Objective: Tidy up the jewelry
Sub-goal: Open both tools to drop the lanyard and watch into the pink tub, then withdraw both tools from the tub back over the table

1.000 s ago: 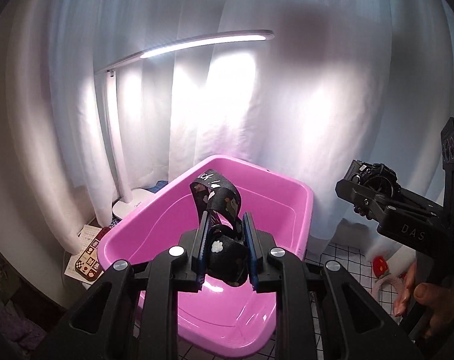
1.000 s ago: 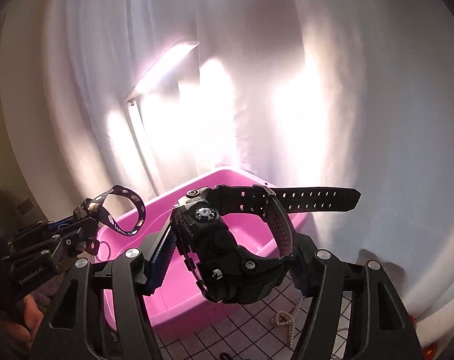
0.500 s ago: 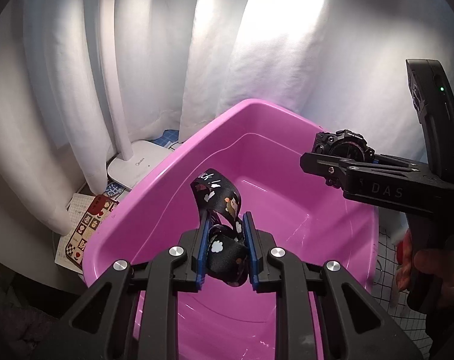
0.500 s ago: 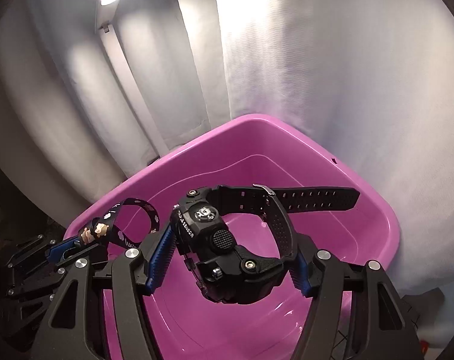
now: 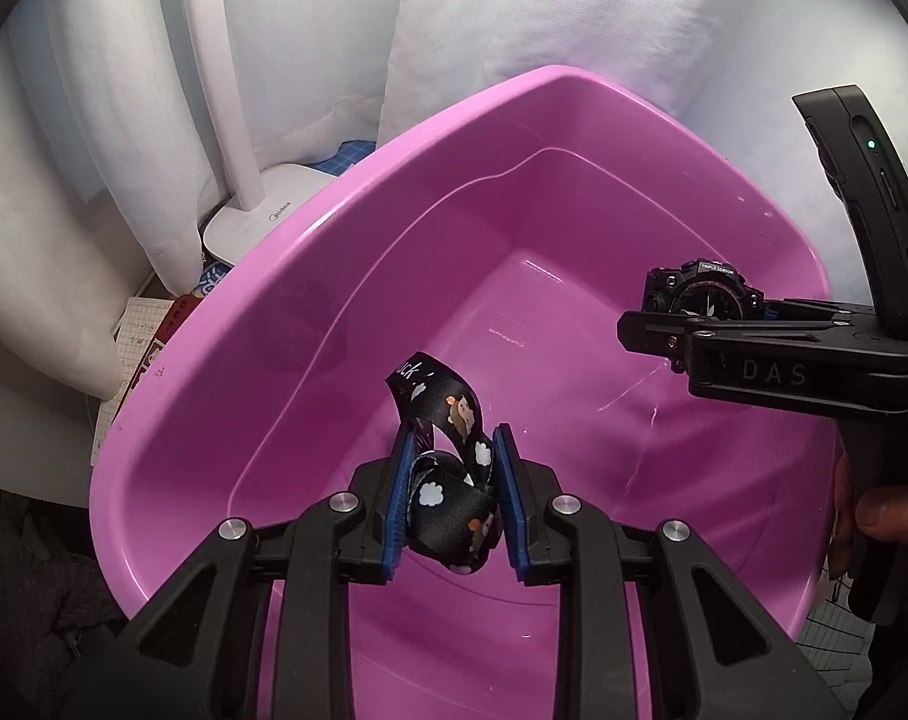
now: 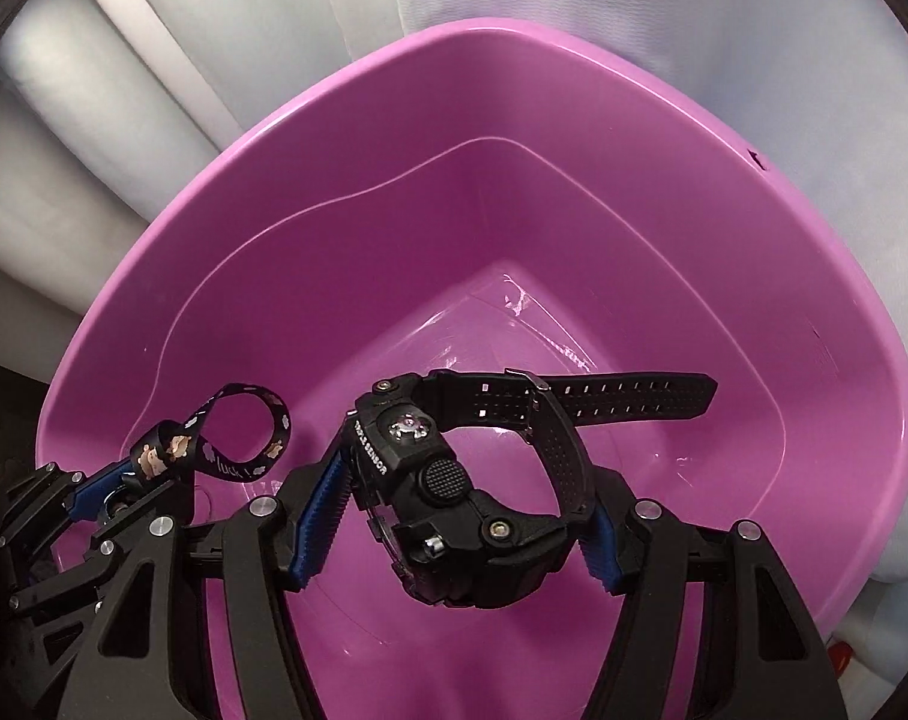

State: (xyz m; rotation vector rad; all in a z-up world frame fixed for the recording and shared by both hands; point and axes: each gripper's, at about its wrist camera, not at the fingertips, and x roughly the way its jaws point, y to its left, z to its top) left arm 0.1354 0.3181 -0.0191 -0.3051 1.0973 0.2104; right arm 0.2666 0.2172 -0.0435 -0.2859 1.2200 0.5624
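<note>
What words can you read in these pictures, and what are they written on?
"Midea": lamp base.
"DAS": right gripper.
"TRIPLE SENSOR": watch.
"luck!": strap held by the left gripper.
Print on the papers: too small to read.

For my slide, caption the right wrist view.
Right gripper holds a black watch over the pink tub.
</note>
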